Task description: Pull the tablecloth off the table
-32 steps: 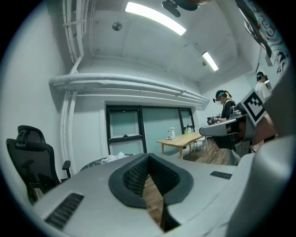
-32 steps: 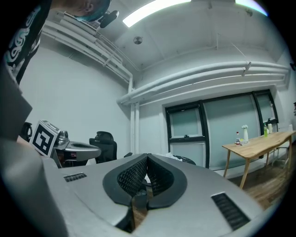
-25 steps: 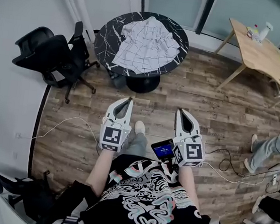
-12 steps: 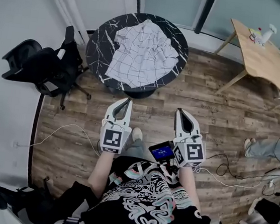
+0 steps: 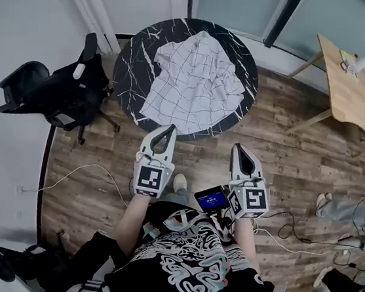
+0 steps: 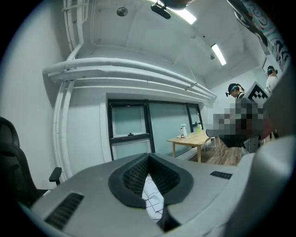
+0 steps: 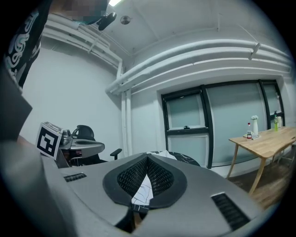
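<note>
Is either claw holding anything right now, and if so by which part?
Nothing is held. The left claw and right claw are both shut with nothing between their jaws. The tablecloth lies crumpled on the round table ahead of them.

Head view steeply down; gripper views low, forward; share tablecloth [image 5: 193, 84].

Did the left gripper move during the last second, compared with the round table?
Yes. The left gripper has come forward toward the round table; in the head view its tip now reaches the table's near edge.
</note>
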Motion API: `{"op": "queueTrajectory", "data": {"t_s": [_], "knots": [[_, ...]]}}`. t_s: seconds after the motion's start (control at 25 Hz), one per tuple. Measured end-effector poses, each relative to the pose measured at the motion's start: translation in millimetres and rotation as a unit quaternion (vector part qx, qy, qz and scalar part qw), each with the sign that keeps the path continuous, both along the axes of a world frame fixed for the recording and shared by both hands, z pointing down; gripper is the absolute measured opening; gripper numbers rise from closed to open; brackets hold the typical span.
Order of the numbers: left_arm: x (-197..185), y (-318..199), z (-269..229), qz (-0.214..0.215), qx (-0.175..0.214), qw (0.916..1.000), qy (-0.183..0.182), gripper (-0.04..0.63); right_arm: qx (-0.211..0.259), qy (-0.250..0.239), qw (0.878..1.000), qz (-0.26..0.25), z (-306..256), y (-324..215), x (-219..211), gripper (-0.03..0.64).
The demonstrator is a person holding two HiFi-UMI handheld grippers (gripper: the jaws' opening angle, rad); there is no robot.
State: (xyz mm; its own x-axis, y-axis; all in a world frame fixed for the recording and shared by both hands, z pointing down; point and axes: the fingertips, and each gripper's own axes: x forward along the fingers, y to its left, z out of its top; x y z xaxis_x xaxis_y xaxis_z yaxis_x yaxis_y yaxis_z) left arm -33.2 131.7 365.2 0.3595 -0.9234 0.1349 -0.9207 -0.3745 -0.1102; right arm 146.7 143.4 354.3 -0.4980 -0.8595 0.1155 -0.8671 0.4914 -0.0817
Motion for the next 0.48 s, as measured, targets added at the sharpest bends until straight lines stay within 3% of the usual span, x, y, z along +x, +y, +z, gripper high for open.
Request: {"op": "queueTrajectory", "data": {"t_s": [0.48], "knots": [[-28,-76,9,0.002,-0.010,0.9999,0.009,0.021,0.003,0.002,1.000,0.005,8,-78,-26,0.018]]}}
